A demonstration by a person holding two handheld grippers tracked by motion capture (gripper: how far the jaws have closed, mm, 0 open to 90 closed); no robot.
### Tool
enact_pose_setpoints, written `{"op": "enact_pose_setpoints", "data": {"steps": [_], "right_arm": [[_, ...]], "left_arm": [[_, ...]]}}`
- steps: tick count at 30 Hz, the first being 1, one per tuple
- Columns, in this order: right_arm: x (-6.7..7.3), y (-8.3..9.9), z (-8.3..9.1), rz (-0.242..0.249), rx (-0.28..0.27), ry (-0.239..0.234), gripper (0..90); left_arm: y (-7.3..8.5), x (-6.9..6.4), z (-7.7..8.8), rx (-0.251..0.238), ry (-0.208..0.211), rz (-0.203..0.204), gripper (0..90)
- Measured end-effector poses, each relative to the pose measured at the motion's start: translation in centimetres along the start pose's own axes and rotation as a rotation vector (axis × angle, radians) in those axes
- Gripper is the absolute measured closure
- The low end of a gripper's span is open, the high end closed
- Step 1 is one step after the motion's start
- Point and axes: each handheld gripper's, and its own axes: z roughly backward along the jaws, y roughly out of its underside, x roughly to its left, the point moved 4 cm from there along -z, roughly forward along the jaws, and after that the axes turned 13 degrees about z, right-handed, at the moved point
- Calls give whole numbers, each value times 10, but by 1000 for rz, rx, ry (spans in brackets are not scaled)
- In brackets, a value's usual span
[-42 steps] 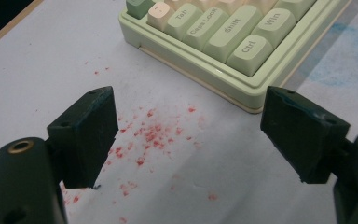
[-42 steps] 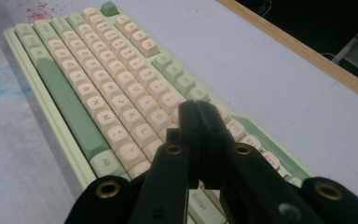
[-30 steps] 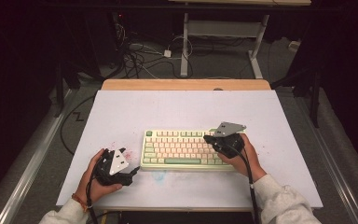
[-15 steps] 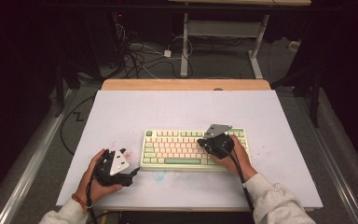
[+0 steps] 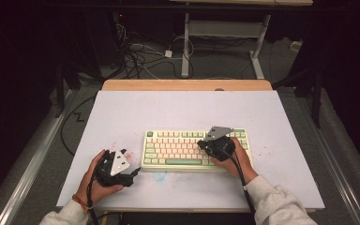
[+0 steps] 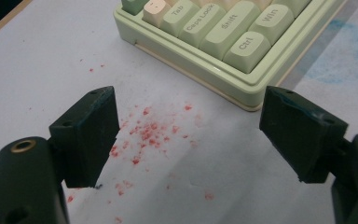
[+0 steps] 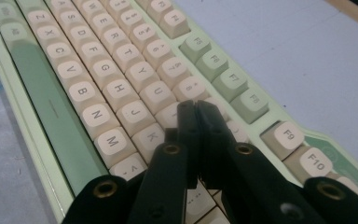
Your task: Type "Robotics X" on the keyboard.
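Looks like key-pressing time: right tongs [image 7: 196, 108] pinched shut, tips over the keyboard [image 5: 178, 150] near I/O, left tongs [image 6: 191, 135] wide on the desk [image 5: 168, 112], so next is a straight poke down.

A big white bench [image 5: 136, 112] has a wooden edge [image 5: 187, 85] at its far side. Little red spots [image 6: 154, 133] and a pale blue smudge [image 6: 349, 51] mark its top. Behind it, black cables [image 5: 140, 58] lie tangled on the grey floor [image 5: 225, 65], beside a white frame [image 5: 225, 29].
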Motion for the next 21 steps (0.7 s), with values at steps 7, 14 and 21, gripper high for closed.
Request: {"op": "enact_pose_setpoints", "data": {"steps": [7, 14, 21], "right_arm": [[-1, 0, 14, -31, -73, 21, 799], [-3, -3, 38, -18, -153, 76, 641], [-3, -1, 57, -22, -207, 119, 443]], "left_arm": [[0, 0, 1, -3, 4, 0, 184], [0, 0, 1, 1, 5, -6, 184], [-2, 0, 4, -23, 13, 21, 185]]}}
